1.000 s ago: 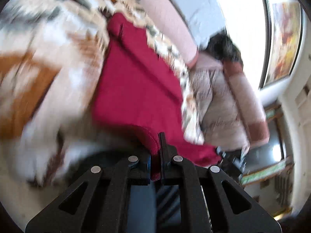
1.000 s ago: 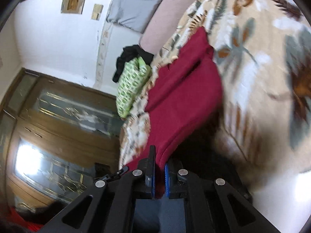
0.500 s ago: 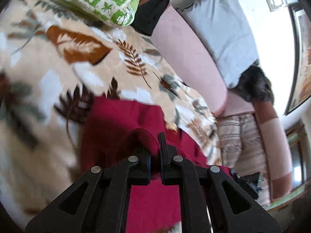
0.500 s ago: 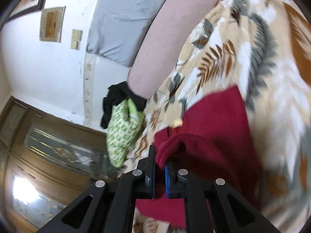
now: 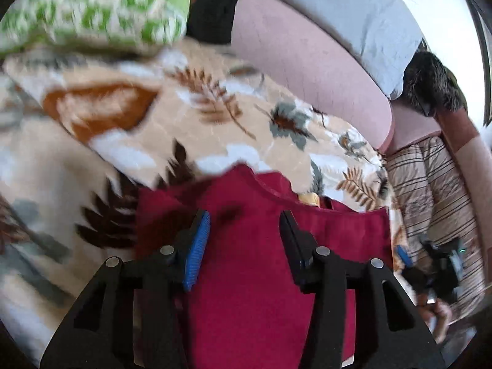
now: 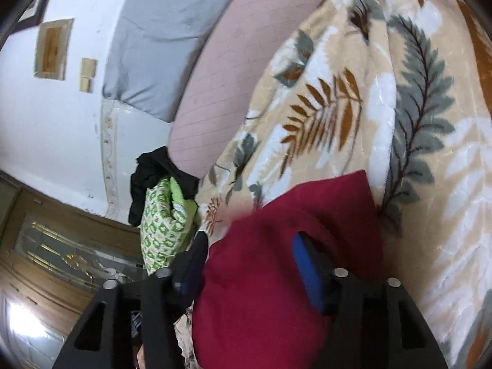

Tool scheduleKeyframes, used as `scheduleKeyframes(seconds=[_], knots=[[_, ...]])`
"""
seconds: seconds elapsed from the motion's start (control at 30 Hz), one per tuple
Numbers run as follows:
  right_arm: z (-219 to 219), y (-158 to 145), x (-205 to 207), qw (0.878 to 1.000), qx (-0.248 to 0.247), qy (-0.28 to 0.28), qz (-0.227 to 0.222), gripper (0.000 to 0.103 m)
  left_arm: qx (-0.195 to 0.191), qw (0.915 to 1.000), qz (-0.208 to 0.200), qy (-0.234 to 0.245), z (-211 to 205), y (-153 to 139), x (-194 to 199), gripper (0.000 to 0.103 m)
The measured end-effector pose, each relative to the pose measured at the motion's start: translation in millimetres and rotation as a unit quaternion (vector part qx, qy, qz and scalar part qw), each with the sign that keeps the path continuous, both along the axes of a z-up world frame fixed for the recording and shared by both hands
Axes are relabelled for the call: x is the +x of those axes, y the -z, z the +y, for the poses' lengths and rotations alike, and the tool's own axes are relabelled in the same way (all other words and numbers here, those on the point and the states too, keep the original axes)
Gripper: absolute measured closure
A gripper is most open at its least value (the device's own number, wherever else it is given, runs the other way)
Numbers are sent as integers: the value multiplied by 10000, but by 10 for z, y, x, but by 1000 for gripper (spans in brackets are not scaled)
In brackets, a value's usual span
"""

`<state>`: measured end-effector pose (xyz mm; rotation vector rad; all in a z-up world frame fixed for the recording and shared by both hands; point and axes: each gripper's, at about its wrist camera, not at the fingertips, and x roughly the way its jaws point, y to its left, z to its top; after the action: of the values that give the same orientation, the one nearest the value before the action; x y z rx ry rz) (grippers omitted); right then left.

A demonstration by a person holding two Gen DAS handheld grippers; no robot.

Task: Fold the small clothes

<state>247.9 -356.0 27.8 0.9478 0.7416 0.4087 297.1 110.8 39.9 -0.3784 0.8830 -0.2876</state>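
Note:
A small dark red garment [image 5: 332,233] lies doubled over on a leaf-patterned beige blanket [image 5: 215,123]. My left gripper [image 5: 244,229] hovers over its near edge with jaws opening; red cloth lies below the gap and neither blue pad [image 5: 196,246] presses on it. In the right wrist view the same red garment [image 6: 276,276] fills the lower middle. My right gripper [image 6: 249,246] is opening too, its pads apart above the cloth. The right gripper also shows at the far right of the left wrist view [image 5: 402,255].
A green-and-white patterned cloth [image 6: 163,230] and a black garment [image 6: 153,178] lie at the blanket's far end. A pink headboard [image 5: 307,61] with a grey pillow [image 5: 353,15] borders the bed. A striped cloth [image 5: 430,200] lies on the right, and a wooden glass-panelled door [image 6: 61,261] stands beyond.
Both grippers carried the red garment's edge across the bed, folding it over. Both were shut on the cloth half a second ago; their jaws now stand apart and the cloth has dropped.

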Motion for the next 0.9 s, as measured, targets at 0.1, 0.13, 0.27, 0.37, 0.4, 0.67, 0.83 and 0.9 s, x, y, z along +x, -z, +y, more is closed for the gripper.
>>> scheduleKeyframes(seconds=[0.1,0.13,0.27,0.37,0.4,0.67,0.83,0.9], knots=[[15,-233,-111,9954,-933,-76,-210,46,480,9965,-665,-151,-47,-251,-182,56],[54,-328,-146,9874,-1562,-39,-264,46,599,9953,-760,-65,-137,-276,-196,56],[450,-441,-131,9433,-3316,-16,-138,50,1256,9877,-839,417,-729,-183,-94,56],[831,-361,70,9243,-3814,-143,-82,61,1766,9807,-778,318,-996,-38,137,56],[886,-320,128,9248,-3799,-196,-90,65,1951,9771,-814,229,-1026,-2,205,56],[918,417,733,8889,-4563,-201,358,68,1346,9895,-115,-507,-336,745,602,50],[911,478,735,8879,-4593,-191,201,64,1696,9842,-189,-477,-430,782,631,47],[897,482,741,8907,-4537,-194,202,63,1686,9844,-173,-464,-430,770,643,46]])
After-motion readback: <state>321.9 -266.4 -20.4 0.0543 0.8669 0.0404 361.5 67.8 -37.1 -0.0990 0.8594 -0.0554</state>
